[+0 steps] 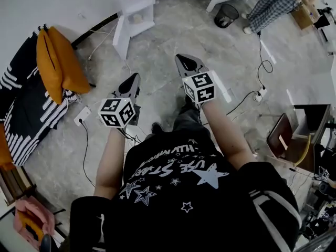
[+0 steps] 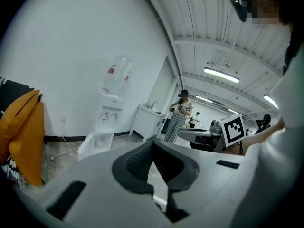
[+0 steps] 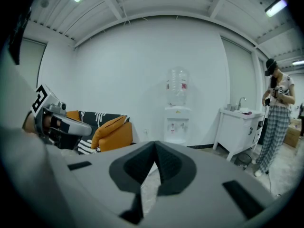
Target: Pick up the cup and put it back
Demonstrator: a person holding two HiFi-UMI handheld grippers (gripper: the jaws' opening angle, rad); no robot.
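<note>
Head view: I hold my left gripper [image 1: 134, 80] and right gripper [image 1: 185, 62] side by side above the stone floor [image 1: 163, 41], both pointing away from me toward the water dispenser [image 1: 135, 20]. Left gripper view: my jaws are pressed together with nothing between them — an orange cushion [image 2: 23, 137] sits off to their left. Right gripper view: jaws together too, empty — the water dispenser stands straight ahead. I cannot tell where the cup is.
</note>
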